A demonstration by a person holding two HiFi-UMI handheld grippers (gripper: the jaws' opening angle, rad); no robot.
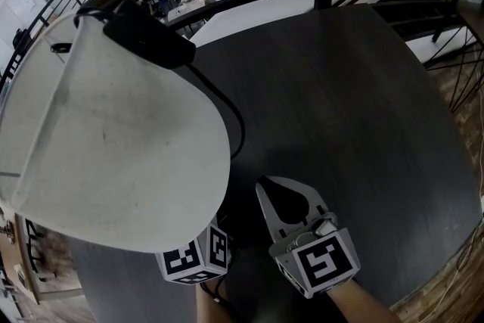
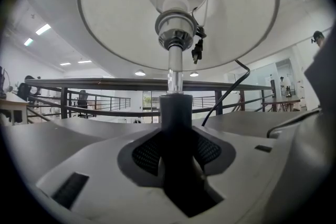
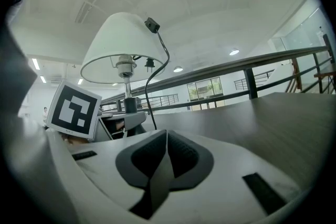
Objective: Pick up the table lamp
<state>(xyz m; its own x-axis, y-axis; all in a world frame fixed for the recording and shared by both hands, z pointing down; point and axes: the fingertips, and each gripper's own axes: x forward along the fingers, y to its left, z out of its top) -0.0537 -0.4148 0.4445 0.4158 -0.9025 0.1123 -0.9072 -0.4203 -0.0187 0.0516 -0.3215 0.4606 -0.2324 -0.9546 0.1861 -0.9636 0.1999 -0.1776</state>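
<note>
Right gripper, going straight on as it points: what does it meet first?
Probably the lamp's black cord, just left of the right gripper's line; otherwise the table top. Depth is unclear.

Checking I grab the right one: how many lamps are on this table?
1: the table lamp at the left of the table, its stem between the fingers of the left gripper. Its shade hides some table.

Bright indoor light, fisheye warp, dark vignetted corners
</note>
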